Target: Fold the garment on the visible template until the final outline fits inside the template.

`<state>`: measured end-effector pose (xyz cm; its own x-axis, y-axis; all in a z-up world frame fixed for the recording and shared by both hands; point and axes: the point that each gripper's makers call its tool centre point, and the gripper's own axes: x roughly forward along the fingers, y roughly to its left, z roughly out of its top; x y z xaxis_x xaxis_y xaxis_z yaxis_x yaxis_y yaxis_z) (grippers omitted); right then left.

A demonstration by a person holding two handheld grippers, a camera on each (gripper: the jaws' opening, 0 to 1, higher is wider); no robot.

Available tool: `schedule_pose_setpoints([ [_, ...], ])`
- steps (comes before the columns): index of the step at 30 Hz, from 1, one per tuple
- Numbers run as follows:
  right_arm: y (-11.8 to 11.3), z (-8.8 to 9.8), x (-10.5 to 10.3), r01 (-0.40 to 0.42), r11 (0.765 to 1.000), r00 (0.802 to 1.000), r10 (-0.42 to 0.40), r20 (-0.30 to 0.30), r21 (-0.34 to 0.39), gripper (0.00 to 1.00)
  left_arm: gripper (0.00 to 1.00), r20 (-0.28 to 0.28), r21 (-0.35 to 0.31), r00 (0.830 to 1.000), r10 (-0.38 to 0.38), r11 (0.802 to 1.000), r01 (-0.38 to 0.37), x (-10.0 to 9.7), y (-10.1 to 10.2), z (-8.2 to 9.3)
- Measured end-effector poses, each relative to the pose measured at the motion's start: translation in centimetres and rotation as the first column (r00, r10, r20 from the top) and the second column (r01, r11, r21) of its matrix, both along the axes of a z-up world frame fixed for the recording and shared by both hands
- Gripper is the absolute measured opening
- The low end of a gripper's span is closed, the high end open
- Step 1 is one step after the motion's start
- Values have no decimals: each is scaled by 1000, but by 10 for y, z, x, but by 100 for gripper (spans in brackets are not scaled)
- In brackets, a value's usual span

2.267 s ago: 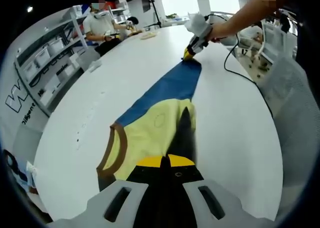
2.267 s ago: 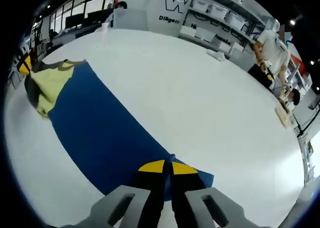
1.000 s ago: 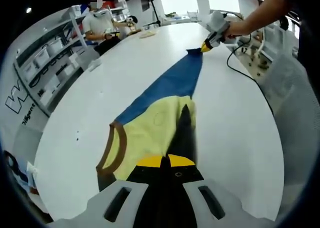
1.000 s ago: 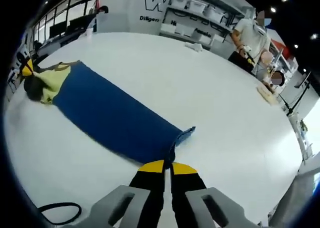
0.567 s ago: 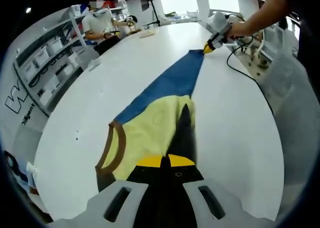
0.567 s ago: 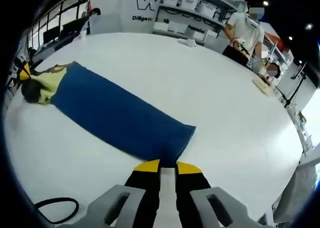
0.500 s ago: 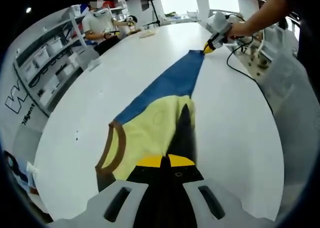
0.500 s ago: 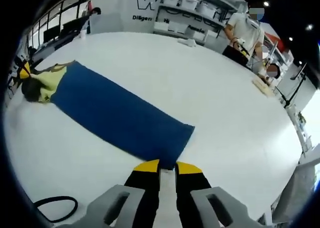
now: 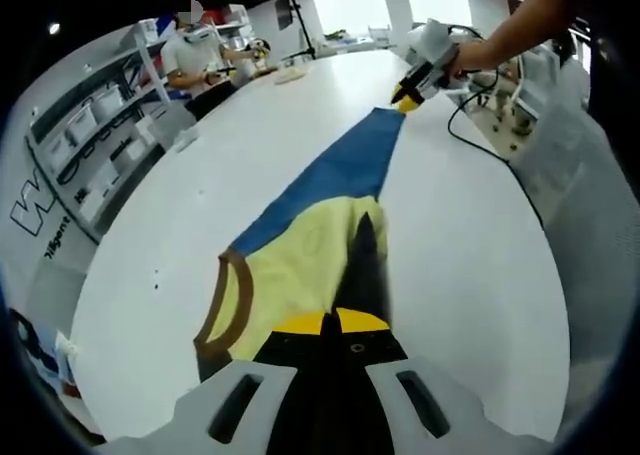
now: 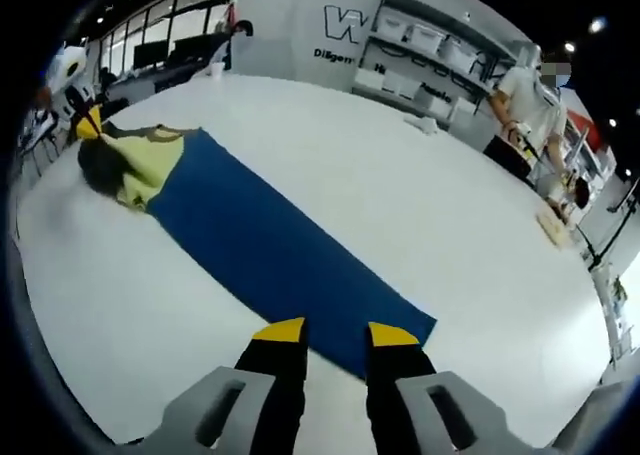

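The garment (image 9: 320, 215) is lying stretched flat along the white table (image 9: 470, 275), the left gripper (image 9: 330, 322) pinching its yellow end taut while the right gripper (image 10: 335, 332) is hovering with jaws apart, holding nothing, at the blue end

one garment (image 9: 300, 245), two grippers

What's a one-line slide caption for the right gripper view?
Right gripper with fingers open over the near end of the blue template, yellow garment at its far end on the white table.

Garment (image 10: 255, 240) flat on table (image 10: 400, 195), between left hand-held gripper (image 9: 330, 322) and right hand-held gripper (image 10: 333, 332).
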<state>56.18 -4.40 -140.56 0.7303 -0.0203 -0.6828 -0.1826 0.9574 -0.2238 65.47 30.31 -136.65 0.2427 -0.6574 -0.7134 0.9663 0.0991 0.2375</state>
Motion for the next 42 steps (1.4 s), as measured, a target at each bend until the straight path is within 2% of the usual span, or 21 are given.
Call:
schedule_pose_setpoints([
  [10,72,14,36,-189,982,981,188,43,14,20,10,14,-1,1000,-12,1000,12,-2,1,2],
  [18,102,17,46,-276,960,960,273,59,46,26,9,10,2,1000,7,1000,-7,0,7,1],
  [24,127,13,48,-388,920,921,386,52,48,34,9,7,-5,1000,3,1000,-3,-5,2,0],
  [29,145,10,53,-449,892,893,447,41,44,34,10,5,-27,1000,-25,999,25,-14,-14,2],
  [35,171,6,62,-539,842,842,538,33,34,33,14,5,-33,996,-91,995,91,-28,-34,-3],
  [40,191,2,71,-588,808,809,588,25,31,32,18,1,-21,989,-146,989,146,-40,-50,-13],
  [42,200,1,72,-618,785,786,618,19,29,32,18,9,-18,986,-164,986,164,-43,-56,-15],
])
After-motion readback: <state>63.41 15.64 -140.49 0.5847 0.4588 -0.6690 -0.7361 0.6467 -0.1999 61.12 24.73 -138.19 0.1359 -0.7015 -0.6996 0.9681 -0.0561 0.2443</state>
